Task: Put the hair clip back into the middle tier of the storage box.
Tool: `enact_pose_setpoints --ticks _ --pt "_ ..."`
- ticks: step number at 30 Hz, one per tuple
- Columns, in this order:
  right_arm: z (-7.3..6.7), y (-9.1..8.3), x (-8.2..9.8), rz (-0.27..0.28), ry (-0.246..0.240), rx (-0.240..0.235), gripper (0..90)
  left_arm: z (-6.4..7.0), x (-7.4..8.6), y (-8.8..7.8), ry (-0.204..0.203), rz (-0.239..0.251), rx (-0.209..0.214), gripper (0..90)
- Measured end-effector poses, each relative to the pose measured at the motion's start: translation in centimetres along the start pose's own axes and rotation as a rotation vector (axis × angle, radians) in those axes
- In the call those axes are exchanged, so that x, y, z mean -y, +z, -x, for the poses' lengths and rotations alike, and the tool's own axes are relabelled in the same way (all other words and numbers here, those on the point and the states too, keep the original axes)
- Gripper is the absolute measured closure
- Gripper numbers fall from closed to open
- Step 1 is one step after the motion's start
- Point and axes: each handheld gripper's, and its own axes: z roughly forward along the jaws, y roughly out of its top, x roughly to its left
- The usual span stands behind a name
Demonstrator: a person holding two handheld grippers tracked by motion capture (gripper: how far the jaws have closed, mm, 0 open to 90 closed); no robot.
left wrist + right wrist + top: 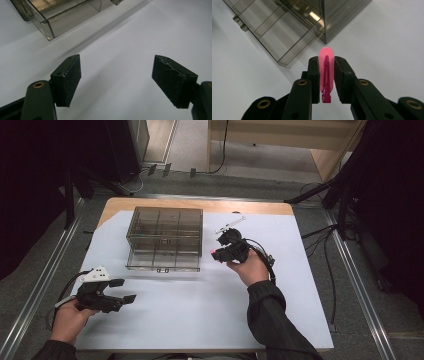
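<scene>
A smoky clear plastic box (165,238) with inner dividers stands on the white sheet, its lid flap lying open toward me. My right gripper (218,254) hovers just right of the box's front corner, shut on a small pink clip (326,75) that stands upright between its pads; the clip's rounded tip pokes out past the jaws toward the box corner (322,40). My left gripper (126,290) rests low at the near left of the table, open, with only white sheet between its pads (68,80). The box's front edge (50,30) lies ahead of it.
The white sheet (200,310) covers most of the wooden table (150,202). A cable (267,260) loops from the right gripper over the sheet. Floor rails run along both table sides, and dark stands and cables crowd the far right.
</scene>
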Motion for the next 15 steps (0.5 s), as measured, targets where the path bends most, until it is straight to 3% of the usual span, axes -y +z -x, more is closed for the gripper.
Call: enact_pose_setpoints --ticks 15 --pt "-1.4 0.4 -1.6 -0.004 -0.031 -0.02 77.6 0.0 0.4 -0.4 -0.002 0.009 -0.014 24.2"
